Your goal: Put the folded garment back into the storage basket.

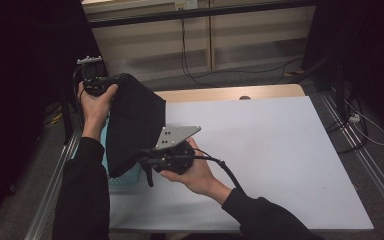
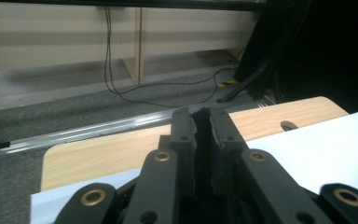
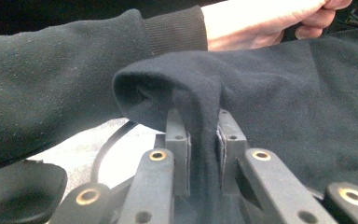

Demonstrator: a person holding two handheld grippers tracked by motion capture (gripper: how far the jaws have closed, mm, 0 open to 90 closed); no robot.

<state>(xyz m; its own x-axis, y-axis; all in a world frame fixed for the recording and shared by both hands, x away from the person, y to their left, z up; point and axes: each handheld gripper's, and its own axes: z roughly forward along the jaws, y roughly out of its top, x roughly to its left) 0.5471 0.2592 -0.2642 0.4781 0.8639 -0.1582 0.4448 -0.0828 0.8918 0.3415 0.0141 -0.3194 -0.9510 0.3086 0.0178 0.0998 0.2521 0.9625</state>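
Right gripper view: jaws clamped on a fold of black cloth (image 3: 279,107), pinched between the pads (image 3: 220,144), bunched into a rounded hump just above the tips and spreading wide to the right of them. Beyond the hump, a dark sleeve (image 3: 60,79) and the left hand (image 3: 261,23), fist closed at the cloth's far edge. Below left of the jaws, pale counter (image 3: 81,149) and a loop of black cable.

Left gripper view: jaws nearly together, only a narrow dark slot between the pads (image 2: 221,140); whether cloth sits in that slot, cannot tell. Just ahead of the tips, wooden counter edge (image 2: 116,151) with white sheet (image 2: 326,149) to the right; farther out, a metal rail, grey carpet (image 2: 51,107), trailing black cables, pale cabinet fronts.

High view: left gripper (image 1: 114,80) raised at the far left beside the counter, gripped in the left hand, jaw tips touching the cloth's upper corner. Right gripper (image 1: 141,162) lower and nearer, in the right hand (image 1: 192,172), grey three-cornered plate on top, jaws at the cloth's lower edge. Cloth hanging stretched between the two pairs of jaws, over the left edge of the white sheet. Under the lower edge, part of a pale blue basket (image 1: 125,177).
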